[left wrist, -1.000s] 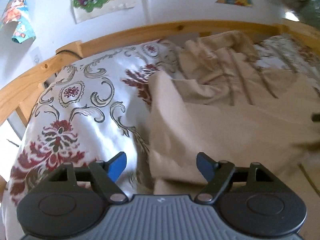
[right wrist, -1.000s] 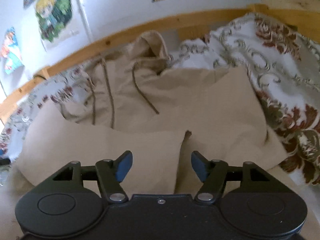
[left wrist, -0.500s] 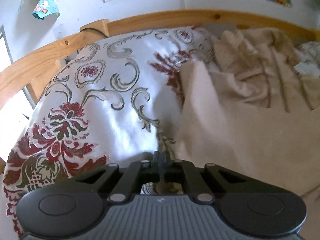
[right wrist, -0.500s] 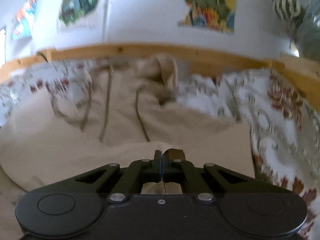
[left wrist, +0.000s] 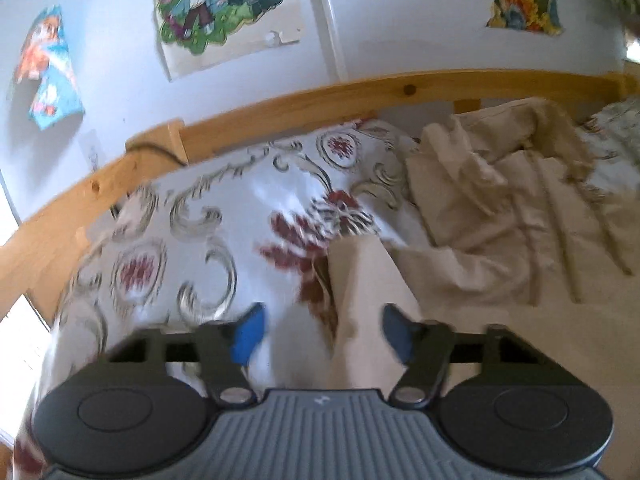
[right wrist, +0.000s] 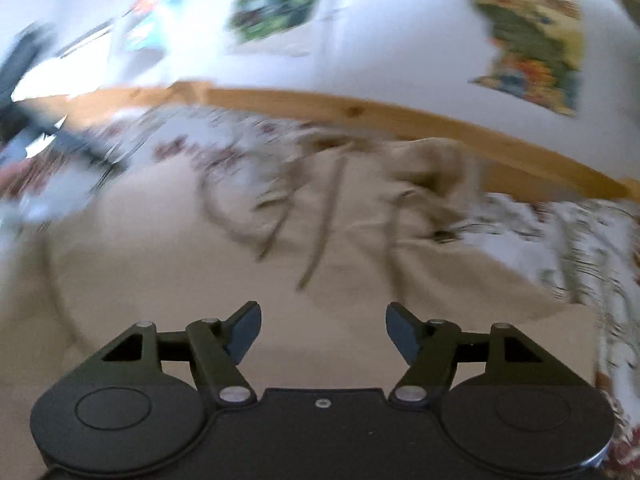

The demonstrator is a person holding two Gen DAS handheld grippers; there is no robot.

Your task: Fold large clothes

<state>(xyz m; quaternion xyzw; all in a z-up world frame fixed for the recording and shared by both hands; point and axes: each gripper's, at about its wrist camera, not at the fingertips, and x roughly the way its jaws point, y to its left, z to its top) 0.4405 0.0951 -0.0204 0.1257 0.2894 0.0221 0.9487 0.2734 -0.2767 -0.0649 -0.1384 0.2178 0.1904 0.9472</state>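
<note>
Left wrist view: we see the left gripper [left wrist: 322,332] with its blue-padded fingers [left wrist: 248,334] spread apart and nothing clamped between them. A folded edge of the beige hoodie [left wrist: 500,240] runs into the gap between the fingers, but we cannot tell whether either pad touches the cloth. The hoodie lies on the patterned bedcover [left wrist: 192,232], a white fabric with grey scrolls and red floral motifs, which fills the left half of the view. The garment's crumpled upper part rests near the wooden bed rail [left wrist: 360,96], with its flatter body spreading toward the right edge of the frame. A dark cable [left wrist: 160,152] crosses the rail at the corner post. Above the rail, the pale wall carries a cartoon poster [left wrist: 222,4] and two other colourful pictures.

Right wrist view (strongly blurred): we see the right gripper [right wrist: 323,336] likewise with its fingers [right wrist: 244,332] parted and holding nothing, positioned over the flat beige cloth of the hoodie. The drawcords [right wrist: 320,240] trail down the garment from the bunched hood [right wrist: 424,168], which lies just beside the wooden rail. The bedcover shows to the right of the hoodie and beyond its far left side. Blur prevents us from identifying the dark shapes at the far left.
</note>
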